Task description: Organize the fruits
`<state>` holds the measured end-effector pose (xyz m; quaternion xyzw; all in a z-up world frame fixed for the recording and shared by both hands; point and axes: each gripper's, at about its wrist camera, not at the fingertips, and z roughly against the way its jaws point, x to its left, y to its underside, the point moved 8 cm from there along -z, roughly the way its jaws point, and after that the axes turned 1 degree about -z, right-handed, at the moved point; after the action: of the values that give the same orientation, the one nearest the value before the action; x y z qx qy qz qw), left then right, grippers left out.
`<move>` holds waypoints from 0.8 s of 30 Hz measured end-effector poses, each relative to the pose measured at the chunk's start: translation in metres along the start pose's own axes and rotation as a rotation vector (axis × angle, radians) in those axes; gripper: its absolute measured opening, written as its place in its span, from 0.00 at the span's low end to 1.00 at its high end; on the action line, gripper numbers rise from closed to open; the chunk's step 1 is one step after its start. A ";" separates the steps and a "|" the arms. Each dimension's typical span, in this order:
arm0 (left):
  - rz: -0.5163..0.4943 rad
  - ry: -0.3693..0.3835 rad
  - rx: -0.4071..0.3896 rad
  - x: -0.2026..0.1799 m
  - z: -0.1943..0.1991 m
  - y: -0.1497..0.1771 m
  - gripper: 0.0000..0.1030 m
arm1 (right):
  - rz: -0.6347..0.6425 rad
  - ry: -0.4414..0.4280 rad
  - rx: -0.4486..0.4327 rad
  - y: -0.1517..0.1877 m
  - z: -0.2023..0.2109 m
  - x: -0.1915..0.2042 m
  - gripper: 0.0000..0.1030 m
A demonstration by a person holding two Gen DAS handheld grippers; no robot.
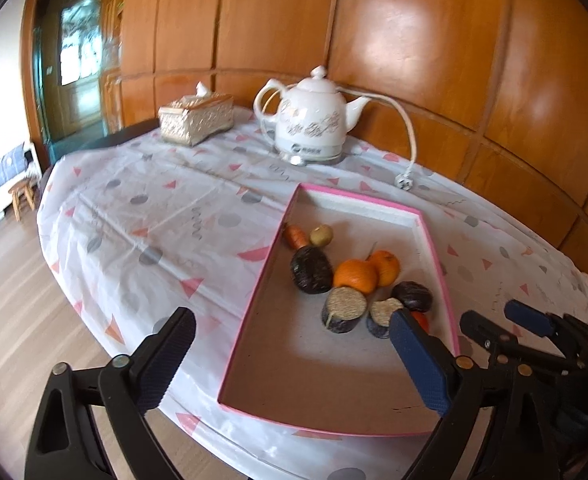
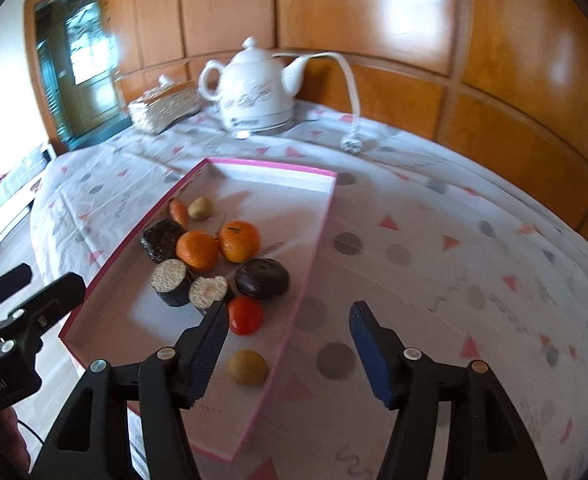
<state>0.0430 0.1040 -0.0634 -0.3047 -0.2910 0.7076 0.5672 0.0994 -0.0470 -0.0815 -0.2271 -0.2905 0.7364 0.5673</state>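
A shallow pink-rimmed box (image 1: 257, 300) (image 2: 269, 167) lies on the patterned tablecloth. It holds two oranges (image 1: 354, 276) (image 2: 197, 250), a carrot (image 1: 296, 236), dark round pieces (image 1: 311, 270), cut pieces with beige faces (image 2: 168, 276), a red tomato (image 2: 245, 315) and a tan round fruit (image 2: 247, 367). My left gripper (image 1: 289, 324) hangs open and empty over the box's near half. My right gripper (image 2: 289, 312) is open over the box's right edge. The tan fruit lies below, beside its left finger (image 2: 207, 344), and the pads do not touch it. The other gripper shows at each view's edge.
A white electric kettle (image 1: 314, 120) with a loose cord and plug (image 1: 404, 182) stands at the back by the wood-panelled wall. A tissue box (image 1: 195, 118) sits to its left. The table's rounded edge drops to a wooden floor (image 1: 21, 320) on the left.
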 end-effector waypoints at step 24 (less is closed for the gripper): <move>-0.122 -0.022 -0.073 -0.031 0.023 -0.007 1.00 | -0.098 0.168 -0.068 0.034 0.031 -0.029 0.67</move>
<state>0.0352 0.0733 -0.0394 -0.2988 -0.3411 0.6639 0.5946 0.0619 -0.0864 -0.0819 -0.2927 -0.2774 0.6759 0.6169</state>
